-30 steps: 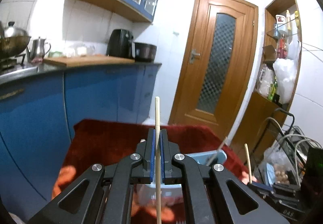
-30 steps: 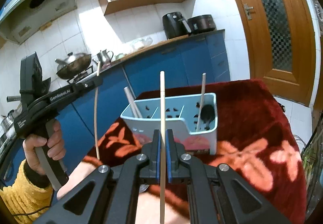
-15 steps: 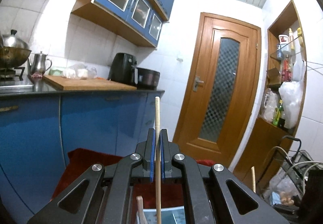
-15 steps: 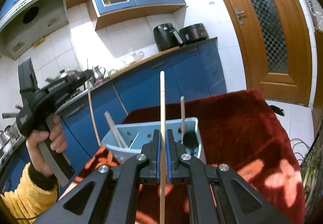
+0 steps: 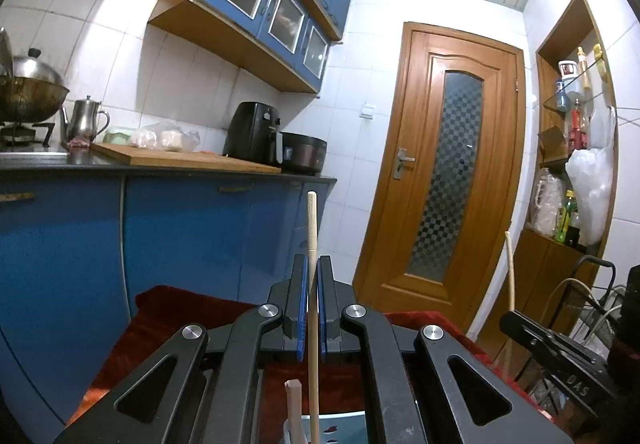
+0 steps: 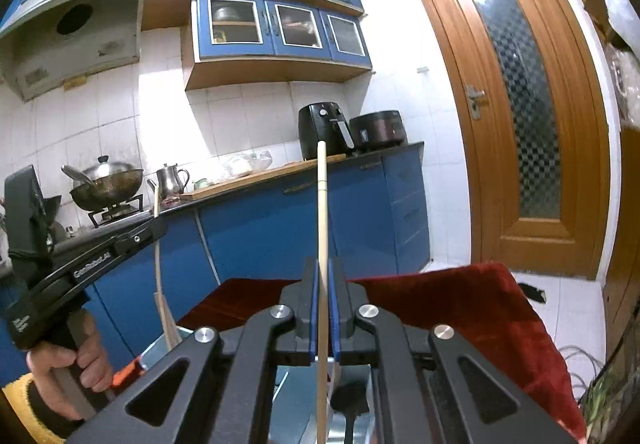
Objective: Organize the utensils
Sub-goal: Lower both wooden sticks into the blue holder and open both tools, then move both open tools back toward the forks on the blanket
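Left wrist view: a pale wooden chopstick (image 5: 312, 284) stands upright, clamped between the blue pads of the left gripper (image 5: 312, 308); its upper end rises well above the fingertips and its lower end runs down between the finger arms to the light blue utensil holder (image 5: 340, 428), whose rim shows below the fingers. A second wooden stick (image 5: 294, 404) stands in that holder just left of the clamped chopstick. The holder sits on a red cloth (image 5: 160, 316) that spreads beneath and ahead of the fingers. To the right of the fingers, the black body of the right gripper (image 5: 560, 360) enters the frame with its own chopstick (image 5: 510, 284) standing up from it. Beyond the fingertips are blue base cabinets (image 5: 180, 236) and a wooden door (image 5: 452, 183). Right wrist view: the right gripper (image 6: 324, 308) is likewise clenched on an upright chopstick (image 6: 322, 224), which extends far above the fingertips and down between the arms. Below the fingers lies the holder (image 6: 160, 352) with a dark spoon (image 6: 352, 400) standing in it. To the left of the fingers, the left gripper (image 6: 152, 228) is carried by a person's hand (image 6: 68, 364) in a yellow sleeve (image 6: 24, 404), with its chopstick (image 6: 158, 264) reaching down to the holder's left end.
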### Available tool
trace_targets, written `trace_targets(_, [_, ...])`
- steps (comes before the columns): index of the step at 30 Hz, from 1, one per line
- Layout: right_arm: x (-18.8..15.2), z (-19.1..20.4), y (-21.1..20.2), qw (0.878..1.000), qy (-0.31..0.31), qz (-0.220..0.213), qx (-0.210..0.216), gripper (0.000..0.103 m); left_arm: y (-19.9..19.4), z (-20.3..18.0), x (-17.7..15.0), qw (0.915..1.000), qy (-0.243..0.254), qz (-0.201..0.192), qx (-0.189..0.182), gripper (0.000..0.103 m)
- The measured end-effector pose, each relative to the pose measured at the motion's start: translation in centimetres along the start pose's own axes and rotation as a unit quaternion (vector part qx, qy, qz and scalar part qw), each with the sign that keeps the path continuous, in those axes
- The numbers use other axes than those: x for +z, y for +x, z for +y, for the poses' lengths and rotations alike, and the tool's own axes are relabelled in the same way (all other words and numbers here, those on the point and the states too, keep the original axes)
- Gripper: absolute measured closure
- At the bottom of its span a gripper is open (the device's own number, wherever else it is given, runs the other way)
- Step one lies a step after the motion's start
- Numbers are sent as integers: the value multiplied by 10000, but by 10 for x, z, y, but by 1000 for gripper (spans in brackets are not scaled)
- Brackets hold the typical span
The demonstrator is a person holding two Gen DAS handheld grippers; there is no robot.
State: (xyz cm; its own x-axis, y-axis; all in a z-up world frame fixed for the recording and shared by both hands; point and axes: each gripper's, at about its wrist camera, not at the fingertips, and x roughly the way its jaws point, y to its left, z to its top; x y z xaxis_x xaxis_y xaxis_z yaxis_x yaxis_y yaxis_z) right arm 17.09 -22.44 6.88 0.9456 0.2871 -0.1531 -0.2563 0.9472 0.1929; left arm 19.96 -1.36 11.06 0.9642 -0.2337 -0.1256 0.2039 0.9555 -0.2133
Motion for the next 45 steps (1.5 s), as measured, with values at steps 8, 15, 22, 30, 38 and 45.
trace_targets(8, [-15, 5, 10, 9996, -263, -117, -40, 96, 4, -2, -10, 9999, 86, 26, -96, 99])
trace_targets(15, [-13, 6, 6, 9997, -224, -71, 5, 87, 6, -2, -10, 9998, 46, 143, -127, 87])
trace_targets(22, [-7, 9, -2, 9997, -178, -117, 75, 81, -2, -8, -7, 9996, 121, 178, -172, 82])
trace_targets(30, [4, 13, -22, 10000, 4, -33, 40, 81, -24, -17, 2, 9988, 175, 392, -227, 82])
trace_targets(38, [10, 16, -56, 9994, 290, 160, 142, 81, -55, -21, 8, 9976, 310, 572, -248, 82])
trace_targets(45, [8, 21, -84, 9974, 500, 420, 293, 81, -84, -24, 9, 9964, 398, 705, -261, 82])
